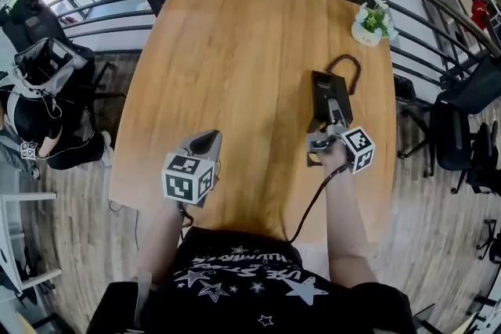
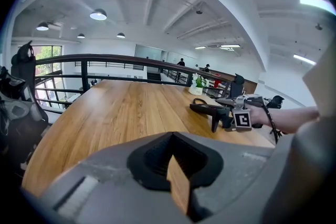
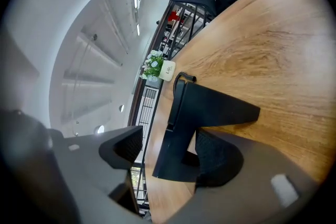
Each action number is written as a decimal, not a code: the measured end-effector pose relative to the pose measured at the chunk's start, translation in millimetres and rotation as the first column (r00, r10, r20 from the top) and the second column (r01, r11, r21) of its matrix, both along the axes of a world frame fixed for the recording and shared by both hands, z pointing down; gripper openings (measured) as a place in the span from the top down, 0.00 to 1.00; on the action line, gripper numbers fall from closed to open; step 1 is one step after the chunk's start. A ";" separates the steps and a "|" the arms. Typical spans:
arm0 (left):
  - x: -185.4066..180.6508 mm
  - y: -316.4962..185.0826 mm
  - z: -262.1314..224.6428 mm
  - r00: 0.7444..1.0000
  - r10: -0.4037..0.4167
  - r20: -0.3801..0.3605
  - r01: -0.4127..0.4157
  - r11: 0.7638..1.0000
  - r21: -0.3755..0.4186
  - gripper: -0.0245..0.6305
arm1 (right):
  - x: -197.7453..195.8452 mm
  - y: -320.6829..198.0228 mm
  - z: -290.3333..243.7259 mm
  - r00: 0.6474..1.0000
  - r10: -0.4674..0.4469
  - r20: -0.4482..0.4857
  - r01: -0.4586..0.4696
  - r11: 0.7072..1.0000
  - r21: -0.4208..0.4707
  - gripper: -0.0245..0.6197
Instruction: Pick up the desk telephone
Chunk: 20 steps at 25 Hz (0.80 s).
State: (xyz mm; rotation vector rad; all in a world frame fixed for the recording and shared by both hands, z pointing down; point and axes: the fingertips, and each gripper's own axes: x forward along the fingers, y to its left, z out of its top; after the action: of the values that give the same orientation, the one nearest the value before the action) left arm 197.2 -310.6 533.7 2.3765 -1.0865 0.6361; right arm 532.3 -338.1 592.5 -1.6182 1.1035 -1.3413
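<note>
Going from the left of the head view, a dark bag (image 1: 39,62) is sitting on a chair at 9 o'clock, off the tabletop (image 1: 235,51) and out of the way. The left hand-held gripper (image 1: 205,143) is hovering at about 7 o'clock from the tabletop's middle. Its jaws are standing narrow, nearly together, with nothing between them, and it is playing no part.

The desk telephone (image 1: 329,94) is lying flat on the wood at about 3 o'clock, with its cord loop (image 1: 348,62) curling at its far end. The right hand-held gripper (image 1: 327,135) is reaching in at the telephone's near end with its jaws spread wide. The right gripper view is showing that end between the pads, one pad close against it and the other standing apart.

The approach looks nearly done; closing and lifting are not yet done. A potted plant (image 1: 373,21) is standing at 2 o'clock, well apart, so nothing is blocking the lift, though the cord may drag.
</note>
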 end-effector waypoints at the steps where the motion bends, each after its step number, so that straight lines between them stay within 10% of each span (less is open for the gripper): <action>1: 1.4 -2.3 1.3 1.000 0.004 0.002 -0.004 1.000 0.000 0.96 | 2.4 -3.7 3.0 1.000 0.009 0.004 -0.009 1.000 -0.004 0.47; 20: -22.0 6.8 4.0 1.000 -0.019 0.001 0.019 1.000 -0.019 0.96 | 0.7 -5.9 20.1 0.993 0.013 -0.115 -0.029 0.990 -0.139 0.56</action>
State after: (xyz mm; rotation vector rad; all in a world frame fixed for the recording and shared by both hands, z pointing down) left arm 175.2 -303.8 537.7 2.3476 -1.0968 0.6376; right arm 532.9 -344.0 612.6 -1.8234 1.0754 -1.3537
